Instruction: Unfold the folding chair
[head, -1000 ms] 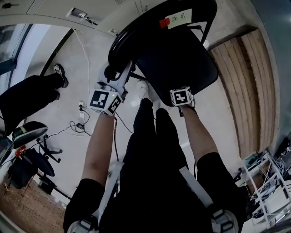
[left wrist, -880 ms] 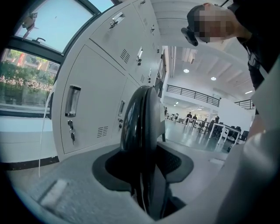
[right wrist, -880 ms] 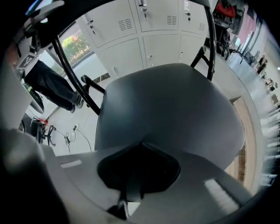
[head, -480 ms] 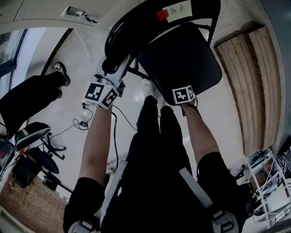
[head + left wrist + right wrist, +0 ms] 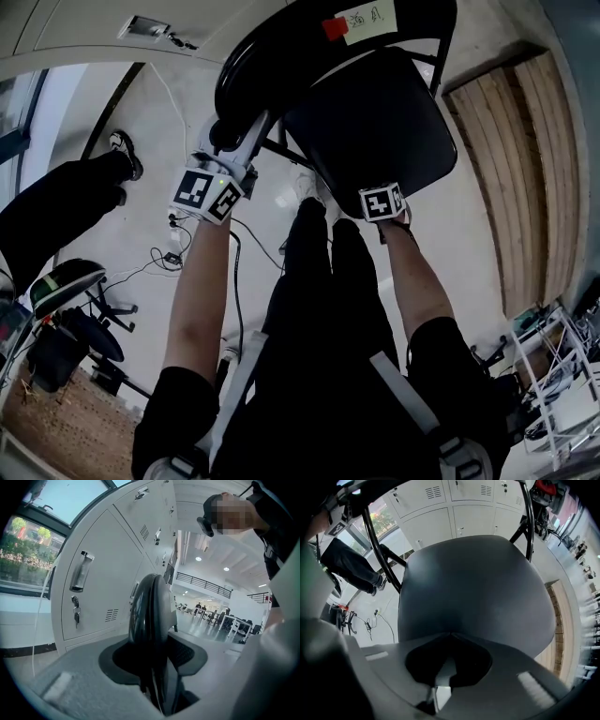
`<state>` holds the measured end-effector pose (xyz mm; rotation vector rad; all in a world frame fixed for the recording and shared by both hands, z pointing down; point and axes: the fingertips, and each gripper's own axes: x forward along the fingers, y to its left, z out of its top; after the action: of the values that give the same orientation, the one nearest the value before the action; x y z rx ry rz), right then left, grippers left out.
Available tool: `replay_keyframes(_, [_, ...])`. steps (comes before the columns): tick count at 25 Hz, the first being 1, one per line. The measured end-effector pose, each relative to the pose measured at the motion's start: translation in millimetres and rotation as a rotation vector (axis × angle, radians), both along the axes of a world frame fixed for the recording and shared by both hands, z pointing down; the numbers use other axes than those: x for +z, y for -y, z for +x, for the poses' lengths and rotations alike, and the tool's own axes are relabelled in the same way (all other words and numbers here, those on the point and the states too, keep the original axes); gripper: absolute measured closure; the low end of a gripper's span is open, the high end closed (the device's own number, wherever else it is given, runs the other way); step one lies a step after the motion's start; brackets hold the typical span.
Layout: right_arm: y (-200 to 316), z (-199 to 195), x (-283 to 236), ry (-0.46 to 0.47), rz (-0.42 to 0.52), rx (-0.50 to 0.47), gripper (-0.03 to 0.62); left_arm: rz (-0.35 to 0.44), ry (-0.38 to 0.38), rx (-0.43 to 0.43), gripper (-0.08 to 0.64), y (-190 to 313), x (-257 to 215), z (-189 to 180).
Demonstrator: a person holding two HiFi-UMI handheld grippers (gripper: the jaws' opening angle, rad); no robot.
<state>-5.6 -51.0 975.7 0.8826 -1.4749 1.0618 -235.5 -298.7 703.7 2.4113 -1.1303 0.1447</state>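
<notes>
Left hand-held gripper [image 5: 157, 674]: clamps backrest [image 5: 150, 616] | right hand-held gripper [image 5: 446, 641]: closed, seat [image 5: 473, 583] edge

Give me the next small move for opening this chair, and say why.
Probably press the seat down with the shut right gripper, sitting at its front edge, while the left gripper clamps the backrest; the seat may not be fully lowered.

Closed tongs [image 5: 447, 636] (at chair seat [image 5: 473, 588])

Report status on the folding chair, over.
Left tongs clamped on backrest rim. Right tongs shut, tips at front edge of seat. Seat angled out from backrest. Floor cables off to left, away from seat.
</notes>
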Motion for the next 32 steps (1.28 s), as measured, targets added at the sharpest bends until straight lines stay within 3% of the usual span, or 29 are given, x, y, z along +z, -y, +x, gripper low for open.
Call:
replay_keyframes(5, [5.2,0.8,-26.4,0.024,-0.046,0.085,0.586,-0.01,-0.063,-0.019,0.387,0.4,13.3,-8.4])
replay_keyframes(8, [30.2,-1.1,-66.1,0.09,0.061,0.121,0.586,-0.018,-0.107,-0.073,0.382,-0.7,12.9,-5.3])
replay_keyframes(12, [64.9,-6.9,-115.8,0.161,0.182,0.126,0.586,-0.039,-0.024,-0.108,0.341,-2.7,12.9,-3.9])
replay_keyframes(14, [79.7,-18.6,-143.6,0.219,0.213,0.148,0.586,-0.061,0.003,-0.162,0.253,-4.1,11.9,-12.4])
replay_keyframes(15, [88.5,-25.8,-157.9,0.244,0.244,0.153,0.586,-0.064,0.015,-0.185,0.242,-5.3,9.0,-16.6])
replay_keyframes(19, [121.4,-54.1,-205.3,0.294,0.394,0.129,0.586,-0.058,0.033,-0.228,0.244,-15.4,-14.3,-28.6])
replay_keyframes(23, [131.6,-80.0,-241.5,0.372,0.445,0.137,0.586,-0.079,-0.013,-0.26,0.245,-22.6,-40.5,-47.1])
replay_keyframes(26, [137.3,-88.3,-271.3,0.398,0.507,0.088,0.586,-0.071,0.015,-0.241,0.25,-34.8,-67.6,-46.2])
replay_keyframes(28, [149.7,-86.3,-298.7,0.428,0.553,0.054,0.586,-0.051,0.05,-0.282,0.279,-44.3,-89.5,-44.7])
replay_keyframes(30, [159.8,-77.8,-328.8,0.455,0.622,0.031,0.586,-0.023,0.088,-0.351,0.405,-57.9,-110.2,-43.7])
replay_keyframes(31, [164.0,-71.4,-343.3,0.464,0.663,0.023,0.586,-0.008,0.095,-0.384,0.514,-64.6,-119.7,-41.7])
replay_keyframes(32, [167.9,-64.2,-357.1,0.471,0.704,0.014,0.586,0.007,0.09,-0.411,0.561,-70.6,-128.6,-37.8])
